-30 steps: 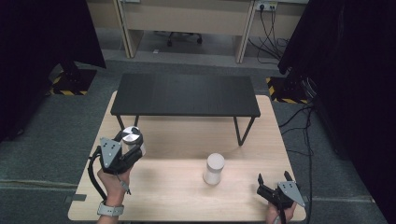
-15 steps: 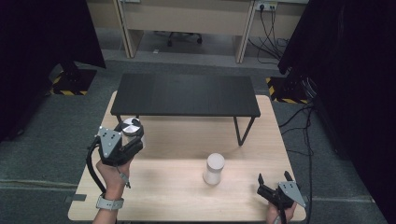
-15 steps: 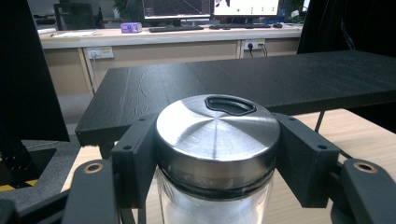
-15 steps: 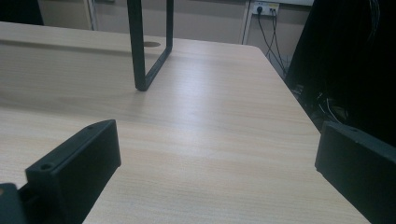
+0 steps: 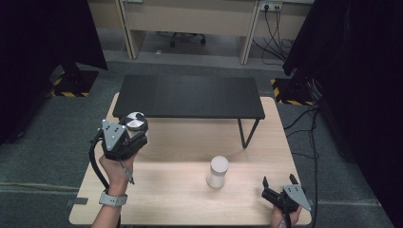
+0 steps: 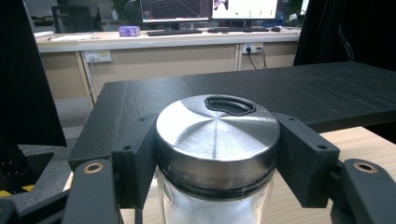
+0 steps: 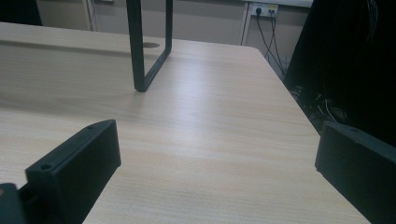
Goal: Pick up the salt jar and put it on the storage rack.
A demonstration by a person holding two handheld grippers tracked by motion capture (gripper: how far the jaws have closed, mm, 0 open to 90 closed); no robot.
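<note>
Left hand-held gripper [image 5: 135,135] pinching a steel-lidded glass jar [image 6: 217,140] raised beside the black shelf [image 5: 190,97], apparently mid-transfer; next, the jar likely needs setting upright on the shelf, while the right hand-held gripper [image 5: 280,187] rests spread on the counter [image 5: 180,190].

No legible text, label, brand or number anywhere. Monitors [image 6: 210,9] on far desk lit, content too small and blurred to read. Yellow-black hazard stripes [image 5: 64,93] on floor stand bases: warning marking only, no wording. Jar lid [image 6: 217,135] plain metal, unmarked.
</note>
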